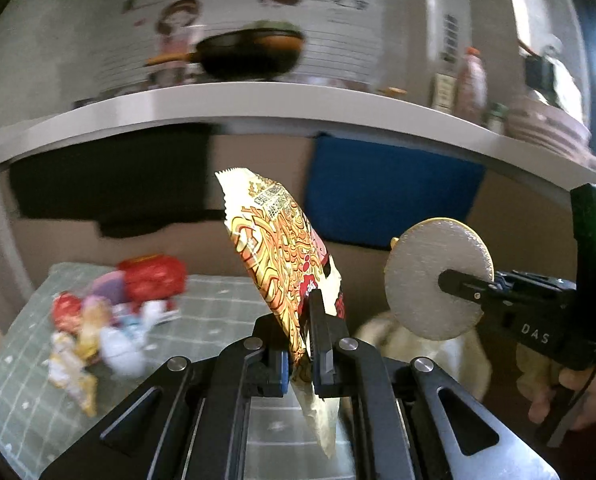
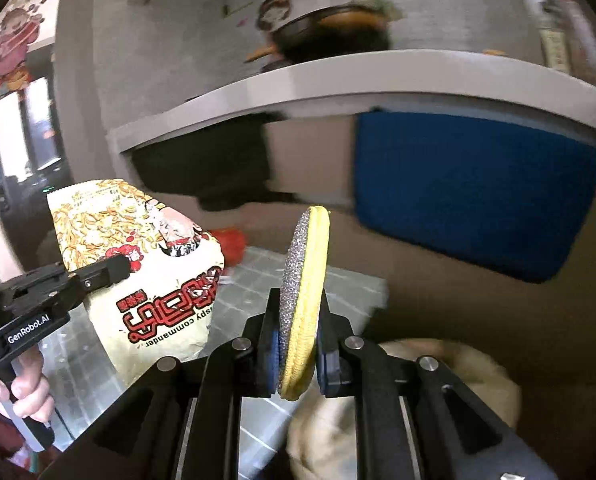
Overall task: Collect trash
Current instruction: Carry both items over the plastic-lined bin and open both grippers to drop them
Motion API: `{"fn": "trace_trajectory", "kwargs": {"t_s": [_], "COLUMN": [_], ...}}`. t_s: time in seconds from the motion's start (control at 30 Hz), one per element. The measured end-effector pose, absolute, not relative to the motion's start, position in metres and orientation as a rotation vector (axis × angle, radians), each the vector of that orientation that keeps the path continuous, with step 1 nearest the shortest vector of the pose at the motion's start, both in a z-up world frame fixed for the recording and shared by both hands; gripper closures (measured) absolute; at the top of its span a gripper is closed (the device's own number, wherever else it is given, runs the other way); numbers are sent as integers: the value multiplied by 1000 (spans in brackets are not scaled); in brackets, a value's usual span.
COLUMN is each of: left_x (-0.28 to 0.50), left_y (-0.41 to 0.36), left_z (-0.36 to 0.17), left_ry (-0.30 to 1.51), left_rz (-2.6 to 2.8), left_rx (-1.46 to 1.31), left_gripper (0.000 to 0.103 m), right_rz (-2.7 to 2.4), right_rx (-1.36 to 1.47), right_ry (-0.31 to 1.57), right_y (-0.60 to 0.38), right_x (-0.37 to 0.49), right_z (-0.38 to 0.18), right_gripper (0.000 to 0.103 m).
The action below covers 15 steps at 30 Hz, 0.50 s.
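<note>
Clamping noodle bag (image 1: 282, 256) tight in left gripper (image 1: 299, 344) w/ round scrub pad (image 2: 303, 300) pinched edge-on in right gripper (image 2: 298, 354), both lifted, prob. for carrying to bin.

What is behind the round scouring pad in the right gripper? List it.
Behind the round scouring pad, clamped in the right gripper, are a blue panel and brown cabinet front under the white countertop. The pad hides part of the gridded mat.
</note>
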State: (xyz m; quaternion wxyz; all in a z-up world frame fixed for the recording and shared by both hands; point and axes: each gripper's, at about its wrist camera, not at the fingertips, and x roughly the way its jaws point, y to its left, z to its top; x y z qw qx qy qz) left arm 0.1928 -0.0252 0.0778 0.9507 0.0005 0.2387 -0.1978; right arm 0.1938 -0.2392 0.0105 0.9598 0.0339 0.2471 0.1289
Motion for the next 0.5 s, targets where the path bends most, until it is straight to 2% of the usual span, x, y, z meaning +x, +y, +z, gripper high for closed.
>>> {"fn": "trace_trajectory", "kwargs": {"t_s": [0.3, 0.5], "left_x": [194, 226], "left_y": [-115, -146], "left_z": [66, 34], "left_ry": [523, 633], "left_rz": [-561, -642], "left_rx": [56, -17], "left_gripper": [95, 95], "right_rz": [129, 81], "right_rx": [124, 177], "right_ry": [528, 546], "right_y": [-314, -341], "right_x": [171, 175], "right_z": [-9, -27], "right_gripper": [90, 90]}}
